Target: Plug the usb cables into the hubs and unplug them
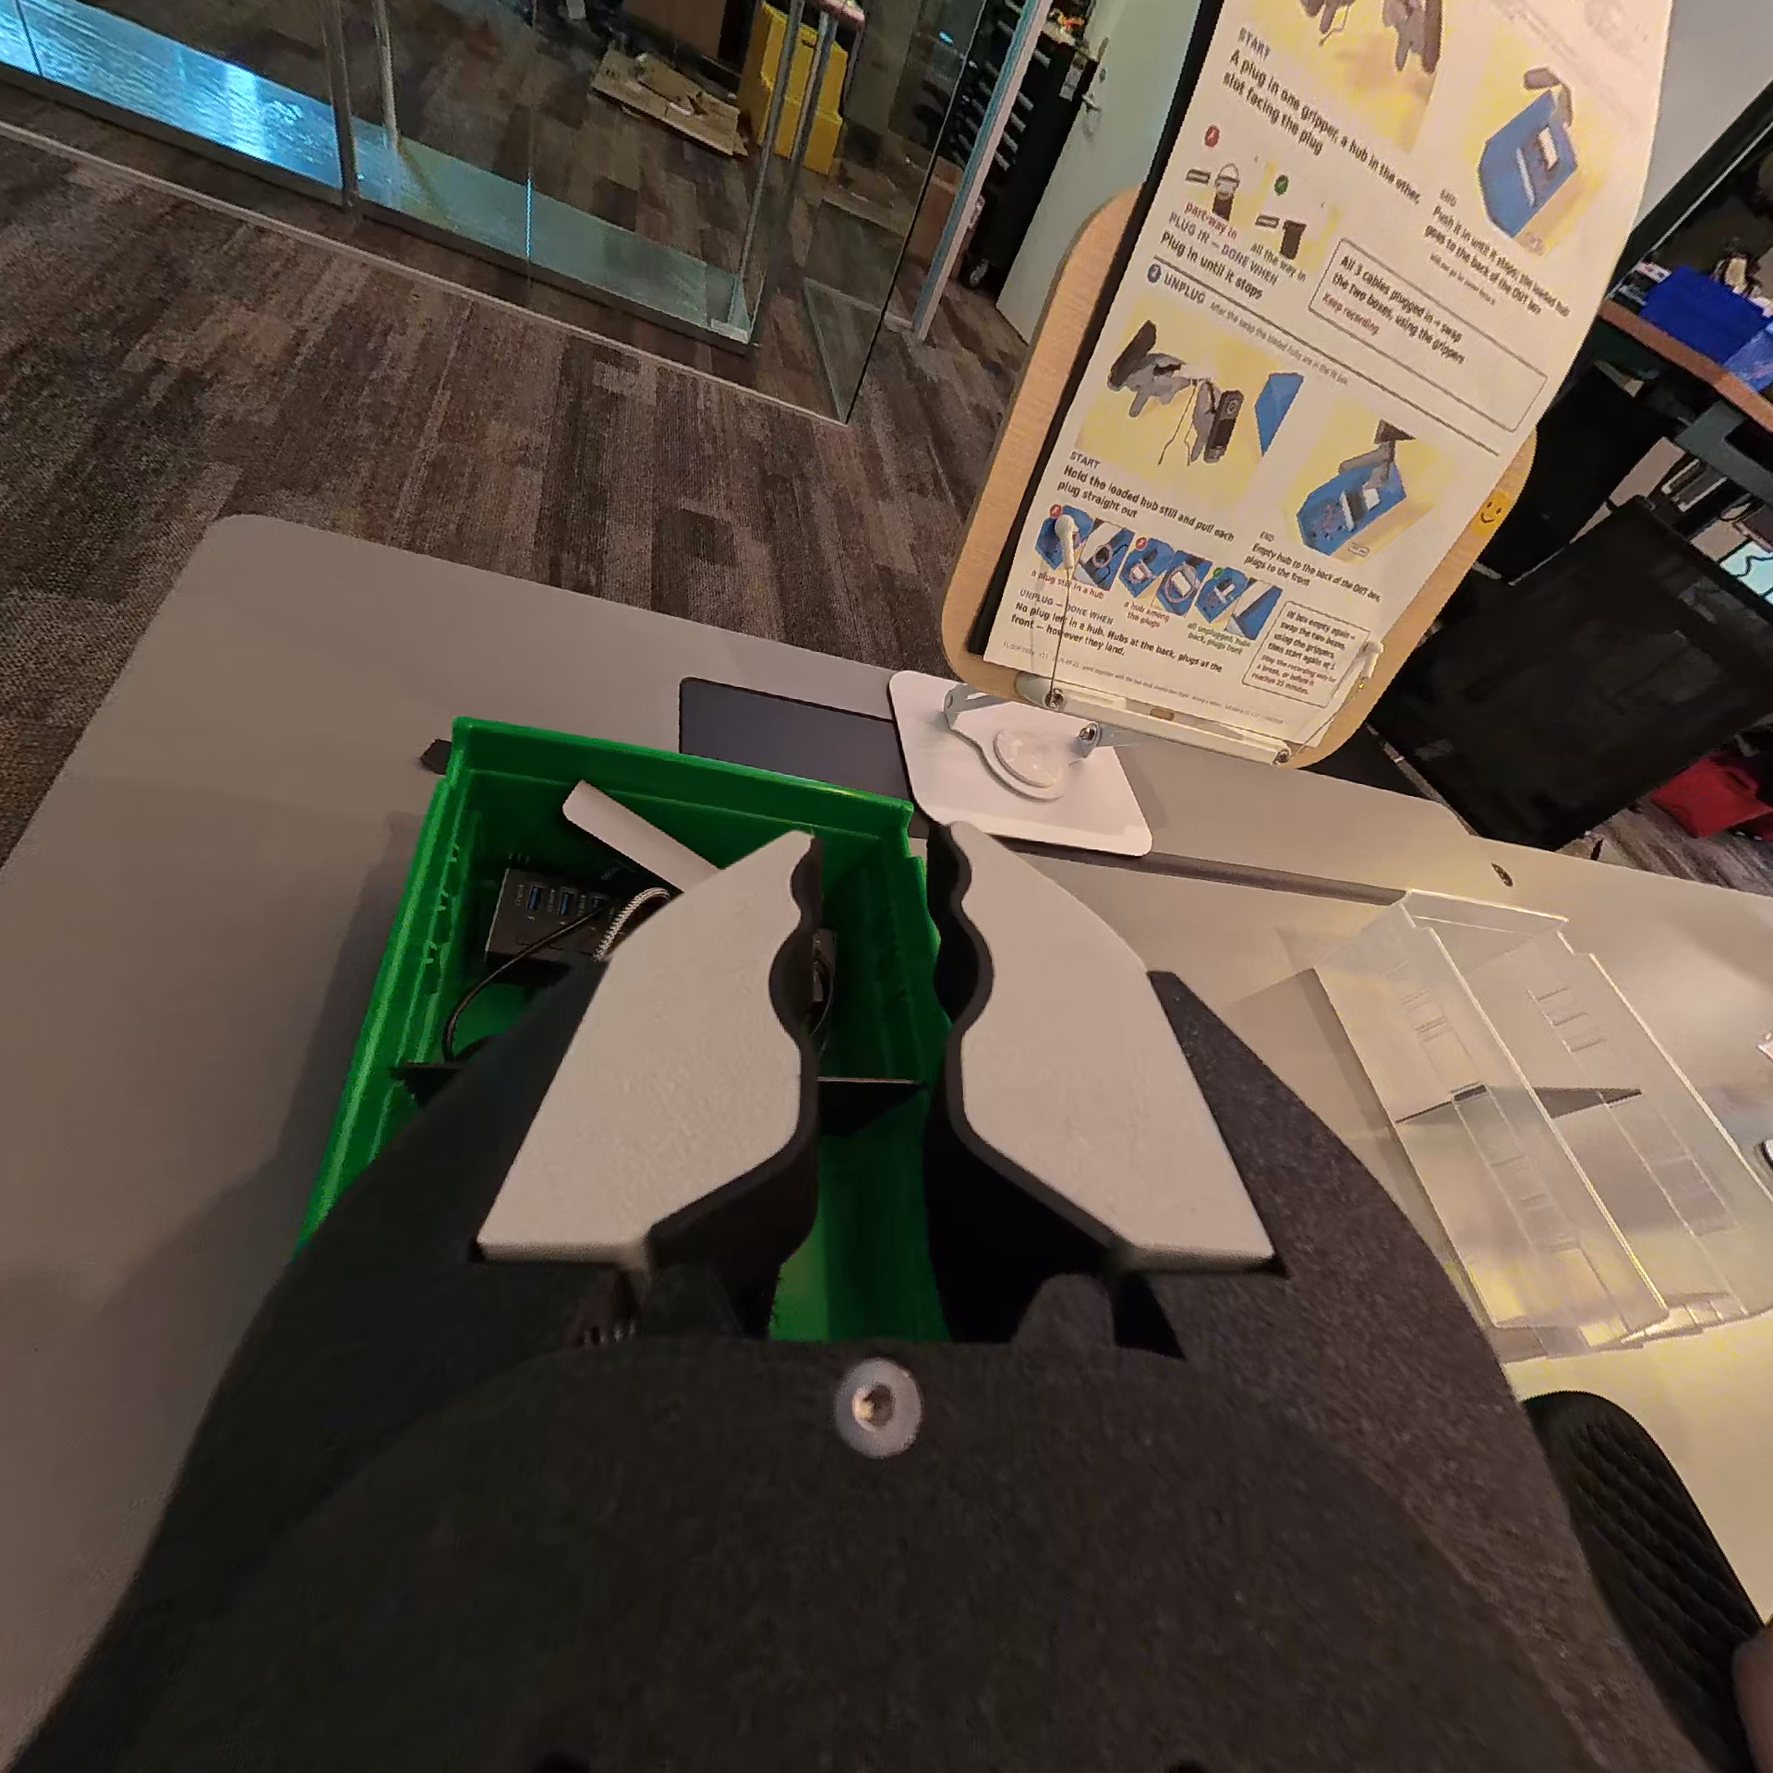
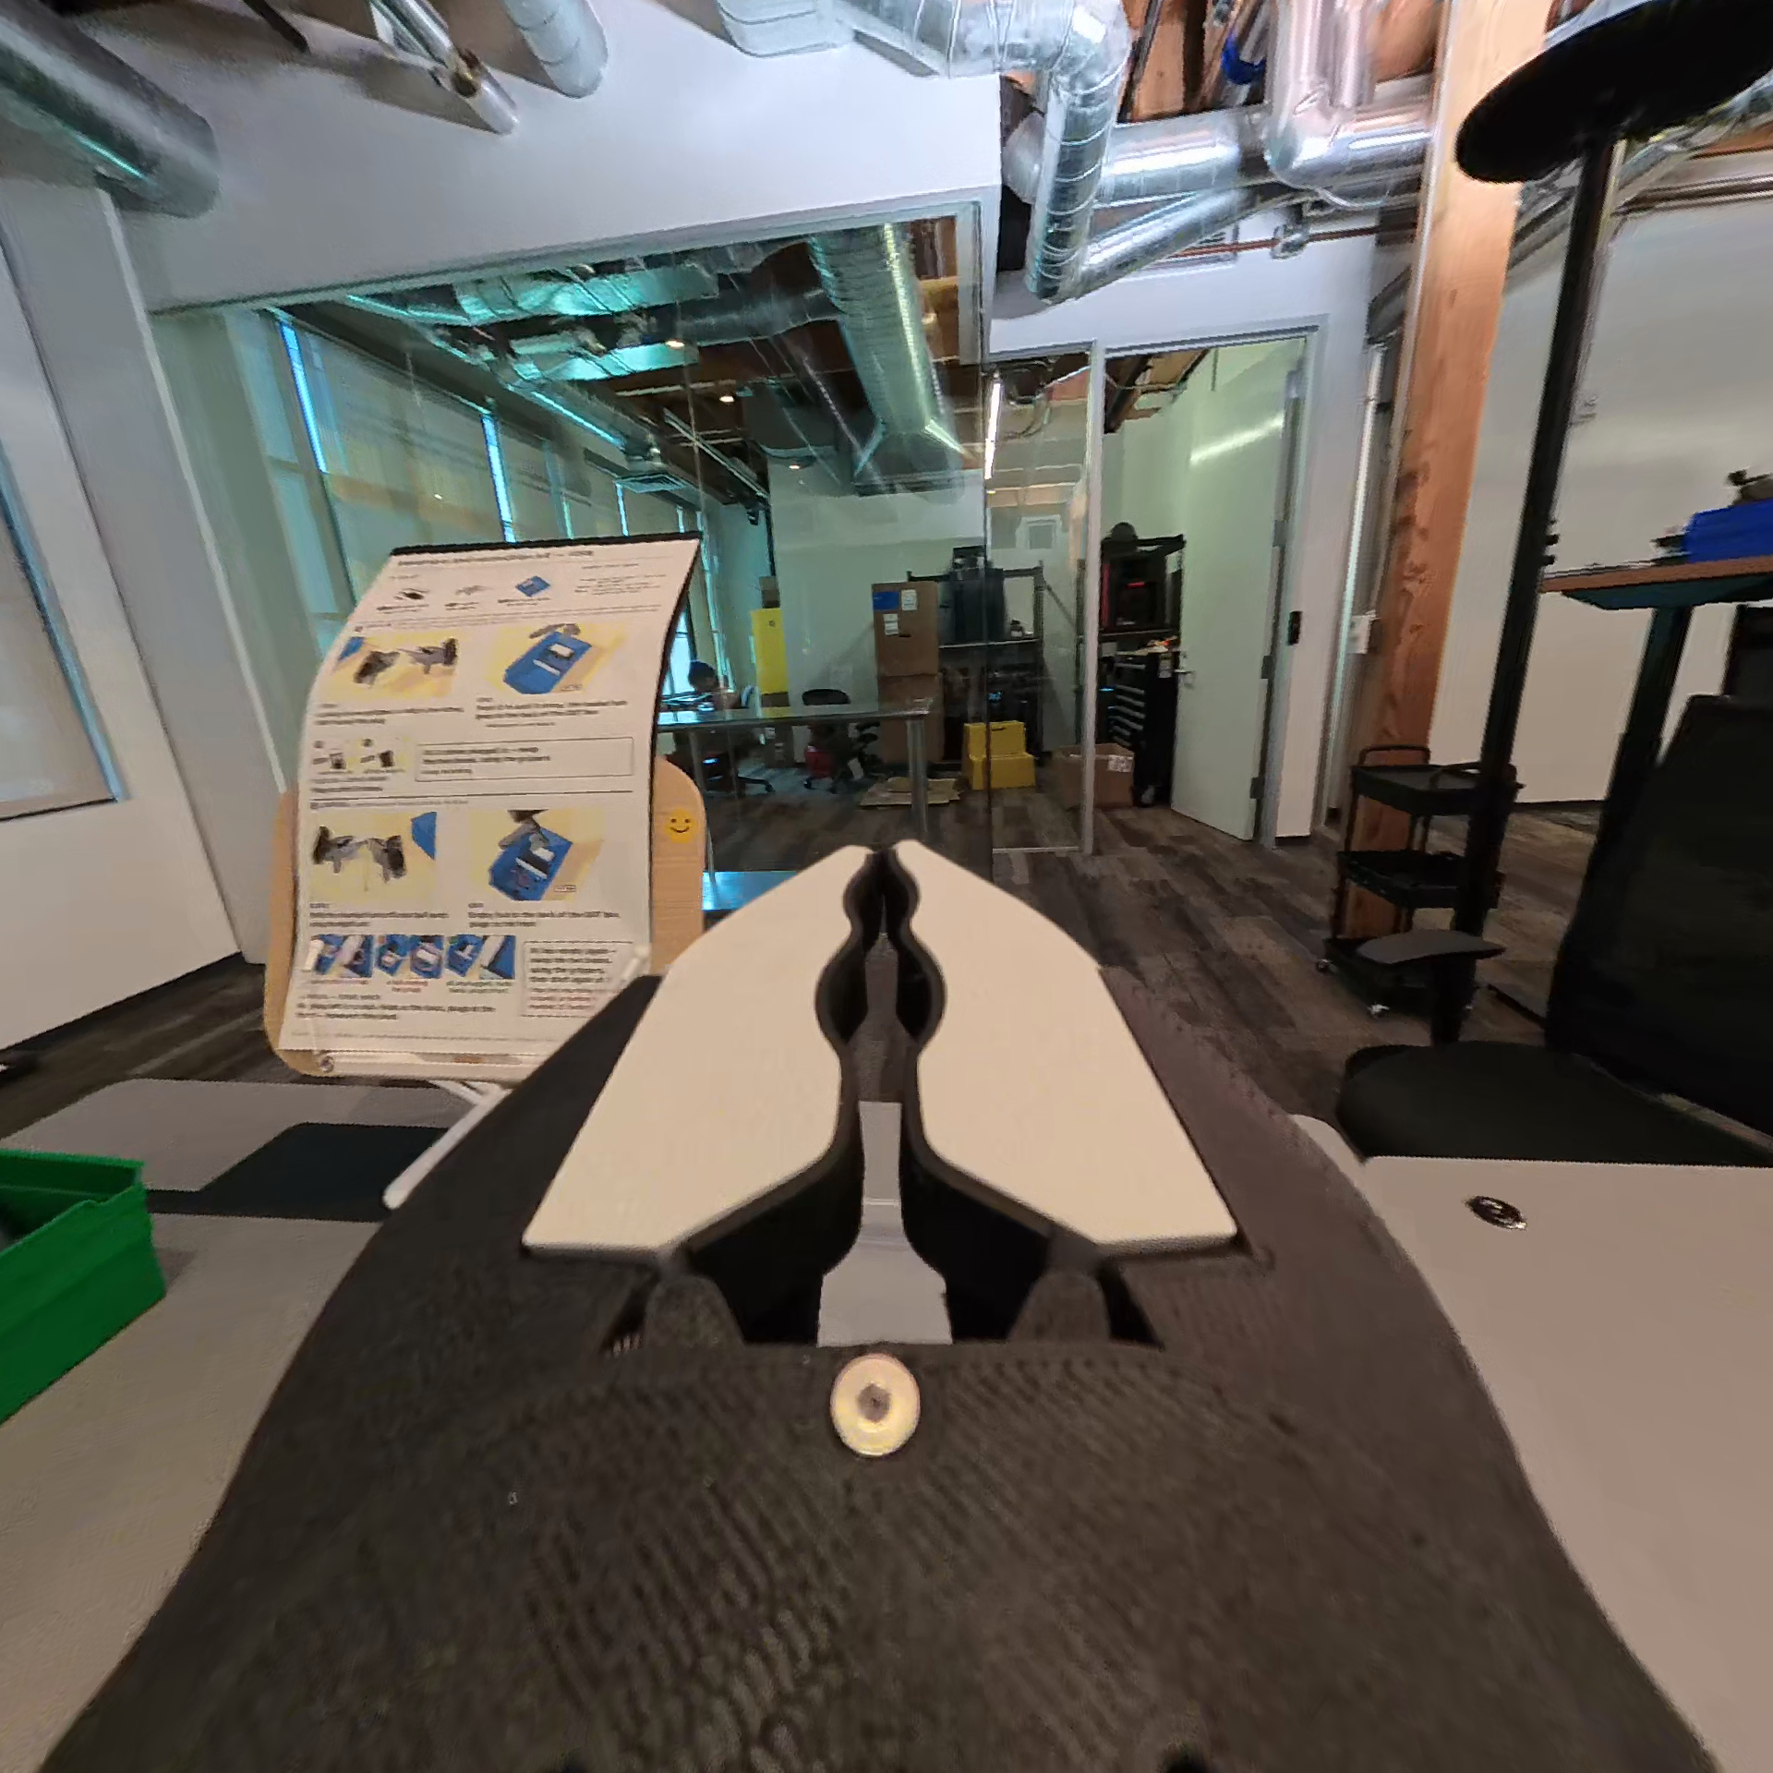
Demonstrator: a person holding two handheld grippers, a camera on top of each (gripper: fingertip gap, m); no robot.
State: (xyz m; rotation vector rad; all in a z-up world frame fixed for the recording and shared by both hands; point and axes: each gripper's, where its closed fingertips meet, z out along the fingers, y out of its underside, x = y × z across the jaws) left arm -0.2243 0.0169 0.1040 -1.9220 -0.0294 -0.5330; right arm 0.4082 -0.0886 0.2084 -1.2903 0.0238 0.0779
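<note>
In the left wrist view a green bin (image 1: pixel 672 777) stands on the grey table. Inside it lie a black USB hub (image 1: pixel 537 911) with blue ports, a braided cable (image 1: pixel 628 916), a thin black cable (image 1: pixel 480 998) and a white flat piece (image 1: pixel 633 835). My left gripper (image 1: pixel 873 849) hovers over the bin, open and empty, its fingers hiding part of the contents. My right gripper (image 2: pixel 883 859) is held level above the table, shut and empty. The bin's corner shows at the left of the right wrist view (image 2: pixel 67 1247).
An instruction sheet on a wooden stand (image 1: pixel 1247 403) rises at the table's back, also in the right wrist view (image 2: pixel 470 806). A clear acrylic box (image 1: pixel 1497 1103) stands right of the bin. A dark pad (image 1: pixel 787 729) lies behind the bin. A black chair (image 2: pixel 1583 1007) is at the right. My right fingertips sit around 65 centimetres from my left ones. My left tips are roughly 20 centimetres from the white flat piece (image 1: pixel 633 835).
</note>
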